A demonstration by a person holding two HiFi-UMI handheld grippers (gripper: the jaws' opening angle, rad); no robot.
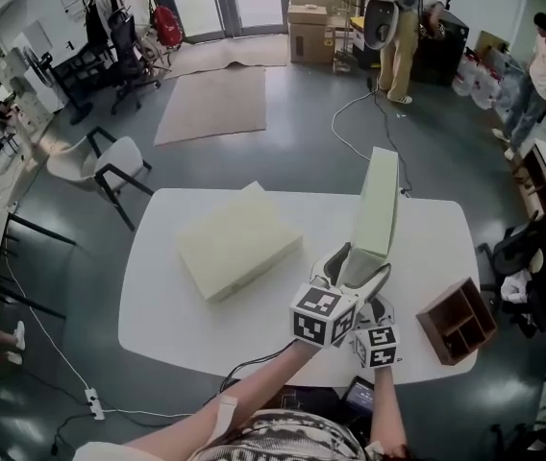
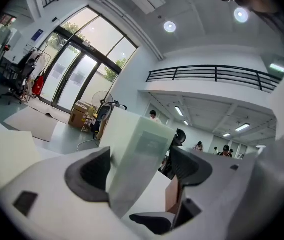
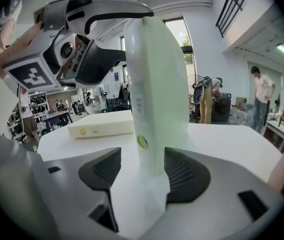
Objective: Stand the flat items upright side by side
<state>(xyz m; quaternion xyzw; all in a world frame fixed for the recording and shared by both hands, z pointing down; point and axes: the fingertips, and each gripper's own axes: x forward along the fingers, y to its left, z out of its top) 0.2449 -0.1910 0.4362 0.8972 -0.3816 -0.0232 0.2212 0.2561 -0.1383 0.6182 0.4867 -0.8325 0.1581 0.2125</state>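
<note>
Standing on its narrow end on the white oval table [image 1: 177, 325], the pale greenish-white, slab-shaped plastic upright box [image 1: 379, 200] is flanked by both tools but clamped by neither. The left gripper [image 2: 139, 170] is spread wide about the upper part of the upright box, a clear gap being seen at one pad, and the right gripper [image 3: 143, 175] is set about its foot, where the pads appear, as far as the close view allows, to be just off its faces. A topple is therefore judged the chief risk: the upright box is borne on a narrow base, and it could be tipped by a pad dragged across it as either tool is drawn away. The matching cream flat box [image 1: 237, 241], lying on its broad face to the left of the upright box in the head view and apart from it, is yet to be raised; the upright box could be knocked over if the flat box is brought against it too hard.
</note>
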